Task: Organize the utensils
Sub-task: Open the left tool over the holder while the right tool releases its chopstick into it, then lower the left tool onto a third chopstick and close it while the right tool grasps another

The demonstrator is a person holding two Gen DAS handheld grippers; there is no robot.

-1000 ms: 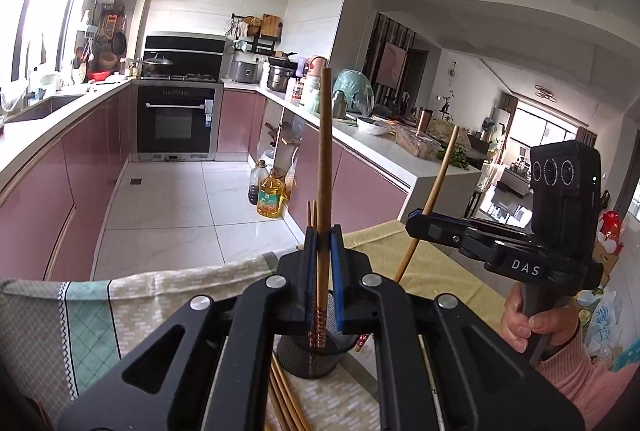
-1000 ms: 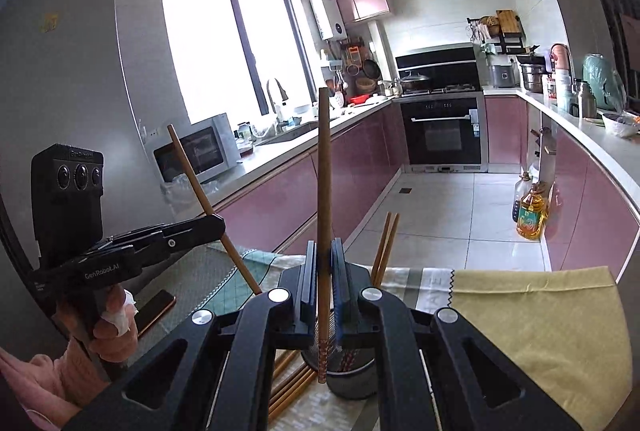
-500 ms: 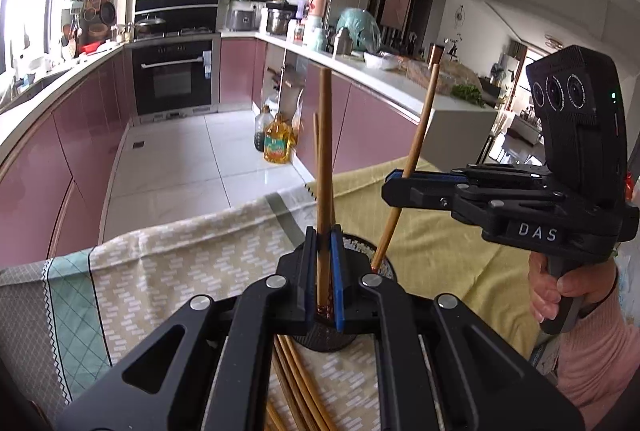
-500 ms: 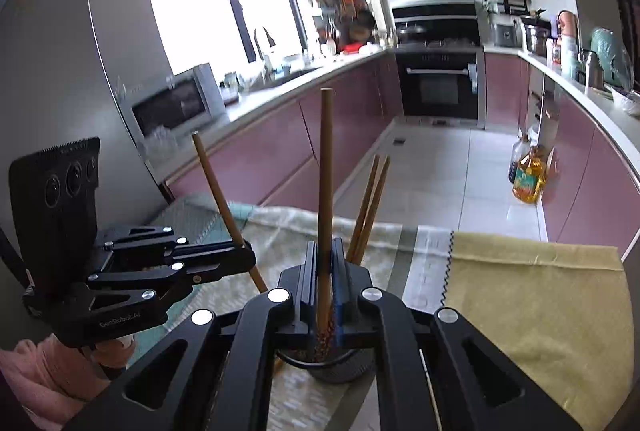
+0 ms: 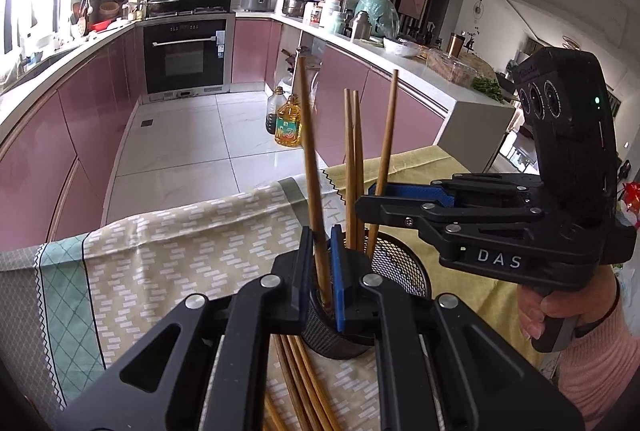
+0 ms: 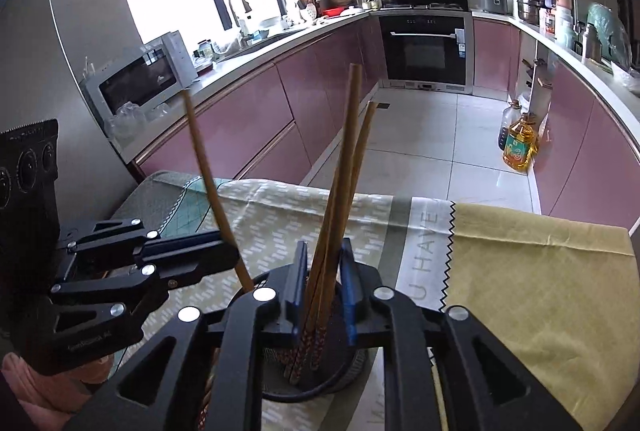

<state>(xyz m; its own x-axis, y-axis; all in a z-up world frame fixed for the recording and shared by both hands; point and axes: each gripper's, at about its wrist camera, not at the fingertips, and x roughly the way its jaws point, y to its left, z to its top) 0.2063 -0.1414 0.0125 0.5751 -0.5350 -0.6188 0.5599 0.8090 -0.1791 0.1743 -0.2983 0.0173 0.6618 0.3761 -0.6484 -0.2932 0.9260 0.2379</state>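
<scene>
The black wire-mesh cup (image 5: 400,271) stands on a beige brick-patterned tablecloth (image 5: 180,243). It holds long brown wooden chopsticks whose lower ends carry a dark red spiral pattern. Three standing chopsticks (image 6: 340,191) lean together inside the cup, rising between the fingers of the right gripper (image 6: 322,283). Its jaws are spread well wider than the bundle and grip nothing. The left gripper (image 5: 320,271) sits at the cup's near rim, jaws set narrow around a single tilted chopstick (image 5: 310,159). A thin gap shows on each side of the stick, so it leans loosely with its lower end down in the cup. A few loose chopsticks (image 5: 296,371) lie flat on the cloth just beside the cup's base, under the left gripper. On the cup's right the cloth meets a plain yellow cloth (image 6: 540,271) along a zigzag seam. Beyond the cup the cloths fall over the table's far edge, with open white floor tile (image 5: 192,151) past it. The two grippers crowd the cup from adjacent sides, fingertips near each other above its rim.
</scene>
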